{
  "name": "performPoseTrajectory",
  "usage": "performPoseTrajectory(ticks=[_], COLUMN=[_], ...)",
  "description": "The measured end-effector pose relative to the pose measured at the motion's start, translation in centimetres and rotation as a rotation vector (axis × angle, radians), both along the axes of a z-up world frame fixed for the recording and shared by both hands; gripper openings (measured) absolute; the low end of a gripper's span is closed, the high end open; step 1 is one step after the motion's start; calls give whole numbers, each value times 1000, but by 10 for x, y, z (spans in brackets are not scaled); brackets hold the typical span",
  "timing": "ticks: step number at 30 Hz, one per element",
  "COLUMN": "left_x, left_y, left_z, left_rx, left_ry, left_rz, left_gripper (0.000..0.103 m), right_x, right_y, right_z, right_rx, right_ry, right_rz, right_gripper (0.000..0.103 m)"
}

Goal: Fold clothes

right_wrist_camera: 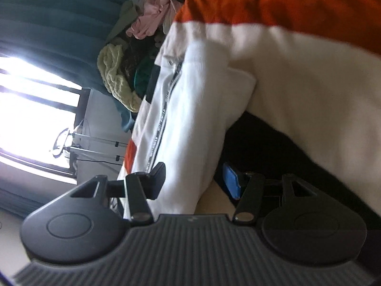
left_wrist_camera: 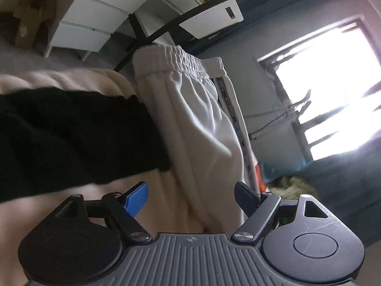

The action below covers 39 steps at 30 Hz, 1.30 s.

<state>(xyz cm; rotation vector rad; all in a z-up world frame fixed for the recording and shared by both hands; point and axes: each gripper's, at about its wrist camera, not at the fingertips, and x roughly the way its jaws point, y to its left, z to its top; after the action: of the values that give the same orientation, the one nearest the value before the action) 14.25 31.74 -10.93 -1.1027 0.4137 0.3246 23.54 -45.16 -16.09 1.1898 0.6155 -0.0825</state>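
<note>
The white trousers (left_wrist_camera: 202,109) lie on a cream blanket (left_wrist_camera: 78,78), waistband at the far end, with a black garment (left_wrist_camera: 71,138) just beside them. The left gripper (left_wrist_camera: 191,199) hovers over the near part of the trousers, jaws wide apart and empty. The right gripper (right_wrist_camera: 194,183) straddles a folded edge of white cloth (right_wrist_camera: 190,131), jaws apart, not yet closed. This looks like the grasping step; next, each gripper must pinch an edge of the trousers before lifting to fold.
</note>
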Motion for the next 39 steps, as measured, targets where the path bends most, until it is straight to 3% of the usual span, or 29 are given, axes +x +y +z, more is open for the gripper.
performPoseTrajectory(ticks=[4, 8, 10, 12, 14, 15, 16, 19, 25, 29, 34, 39], left_x=[37, 53, 57, 61, 68, 70, 69, 65, 23, -20, -87, -138], left_y=[8, 21, 23, 25, 31, 34, 36, 42, 31, 22, 26, 25], left_z=[-16, -22, -14, -7, -9, -11, -14, -20, 23, 40, 36, 41], left_rx=[-9, -38, 5, 26, 28, 32, 22, -4, 69, 73, -67, -76], left_ry=[-23, -72, -85, -80, -82, -77, -85, -112, -280, -334, -301, -198], left_rz=[38, 142, 177, 194, 179, 172, 178, 196, 174, 164, 209, 220], left_gripper=[79, 80, 58, 58, 57, 46, 28, 13, 8, 8, 7, 7], right_x=[26, 46, 55, 62, 66, 67, 68, 64, 22, -18, -62, -96], right_y=[3, -3, -2, 3, 6, 8, 9, 12, 0, -18, -47, -64], right_z=[-18, -32, -37, -35, -32, -31, -29, -22, 10, 37, 37, 22], right_rx=[-9, 30, 26, -17, -59, -80, -99, -140, -104, -52, 3, 82], right_ry=[-65, -135, -140, -128, -111, -101, -95, -91, -150, -184, -121, -27], right_rz=[-28, -90, -106, -113, -118, -121, -121, -115, -96, -87, -150, -160], right_gripper=[56, 56, 54, 46, 30, 27, 22, 14, 12, 12, 12, 14])
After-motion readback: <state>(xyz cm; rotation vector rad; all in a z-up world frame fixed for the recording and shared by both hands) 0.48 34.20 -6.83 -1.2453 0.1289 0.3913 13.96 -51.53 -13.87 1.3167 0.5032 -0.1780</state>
